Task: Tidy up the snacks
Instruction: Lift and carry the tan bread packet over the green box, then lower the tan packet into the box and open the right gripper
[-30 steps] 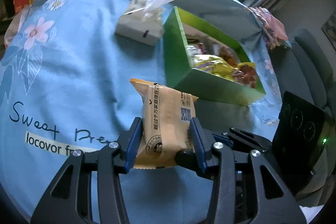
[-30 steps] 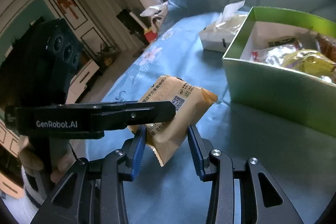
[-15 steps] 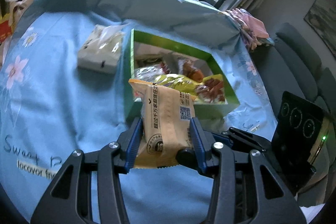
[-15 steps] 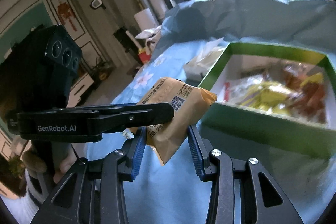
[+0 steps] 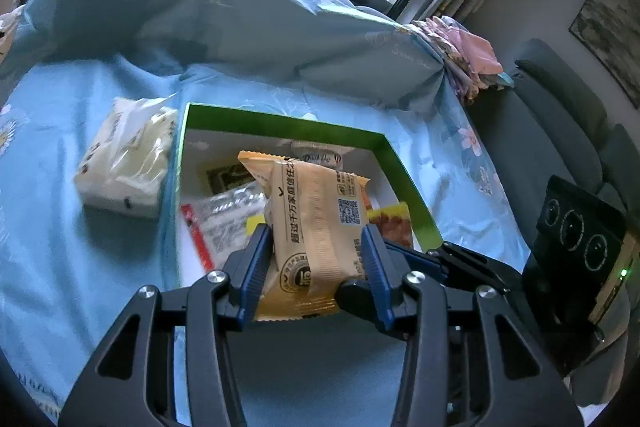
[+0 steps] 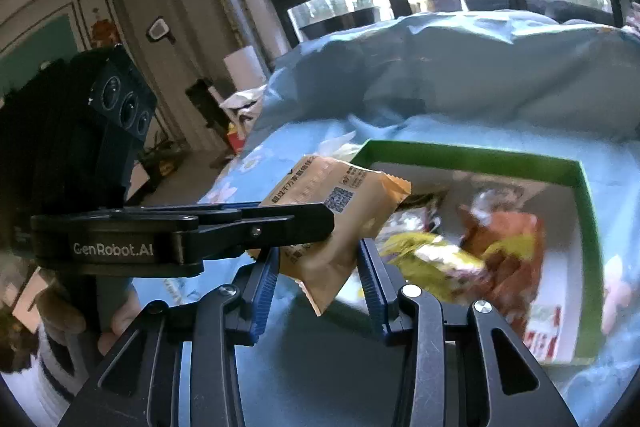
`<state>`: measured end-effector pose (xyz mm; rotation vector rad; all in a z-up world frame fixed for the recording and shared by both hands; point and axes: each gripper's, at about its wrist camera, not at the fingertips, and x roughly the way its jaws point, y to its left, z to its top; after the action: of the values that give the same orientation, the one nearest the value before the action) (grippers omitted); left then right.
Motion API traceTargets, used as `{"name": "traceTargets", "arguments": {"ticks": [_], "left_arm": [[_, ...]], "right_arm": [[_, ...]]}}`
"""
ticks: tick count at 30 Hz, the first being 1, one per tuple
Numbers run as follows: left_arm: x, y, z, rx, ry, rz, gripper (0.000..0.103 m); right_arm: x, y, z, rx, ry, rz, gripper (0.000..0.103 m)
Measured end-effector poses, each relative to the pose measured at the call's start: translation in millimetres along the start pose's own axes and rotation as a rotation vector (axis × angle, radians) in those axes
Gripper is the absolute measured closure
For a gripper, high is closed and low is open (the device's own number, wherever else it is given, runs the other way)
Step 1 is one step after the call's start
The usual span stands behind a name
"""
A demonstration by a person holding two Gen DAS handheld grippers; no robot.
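A tan snack packet (image 5: 316,211) with a QR code hangs over the near part of an open green box (image 5: 280,123). My left gripper (image 5: 316,239) is shut on the packet's lower half, its blue pads pressing both sides. In the right wrist view the same packet (image 6: 340,195) sits between the pads of my right gripper (image 6: 318,259), which is shut on its bottom corner. The left gripper (image 6: 312,223) crosses in from the left there. Inside the box lie a yellow-green packet (image 6: 432,259), an orange-red packet (image 6: 508,251) and other wrapped snacks.
A white tissue pack (image 5: 128,163) lies just left of the box on the blue flowered cloth (image 5: 80,267). The cloth bulges up behind the box. A pink cloth bundle (image 5: 468,55) and a grey sofa (image 5: 560,115) are at the right. A hand (image 6: 120,319) holds the left gripper.
Both grippers have carried the packet up and toward the green box; it was over the blue cloth in front of the box and now hangs over the box's near part. Both grips are unchanged.
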<state>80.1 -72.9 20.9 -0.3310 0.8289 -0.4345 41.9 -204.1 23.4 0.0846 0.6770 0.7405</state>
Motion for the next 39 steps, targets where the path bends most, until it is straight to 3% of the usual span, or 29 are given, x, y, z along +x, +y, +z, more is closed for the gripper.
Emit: {"name": "traceTargets", "arguments": {"ticks": [11, 30, 34, 36, 39], "left_arm": [[46.8, -1.5, 11.9, -0.017, 0.041, -0.031, 0.058], [64.7, 7.7, 15.1, -0.046, 0.063, 0.022, 0.058], [63.1, 1.9, 15.9, -0.008, 0.051, 0.090, 0.049], [58.5, -1.0, 15.9, 0.007, 0.035, 0.119, 0.032], [50.6, -3.4, 15.7, 0.028, 0.010, 0.146, 0.028]], "right_arm": [[23.5, -50.5, 6.1, 0.050, 0.057, -0.038, 0.061], [38.0, -58.6, 6.5, 0.038, 0.089, -0.097, 0.061], [38.2, -59.9, 6.3, 0.043, 0.092, -0.122, 0.061], [35.7, -60.4, 6.7, 0.045, 0.087, -0.135, 0.061], [28.3, -60.1, 7.9, 0.043, 0.073, -0.154, 0.061]]}}
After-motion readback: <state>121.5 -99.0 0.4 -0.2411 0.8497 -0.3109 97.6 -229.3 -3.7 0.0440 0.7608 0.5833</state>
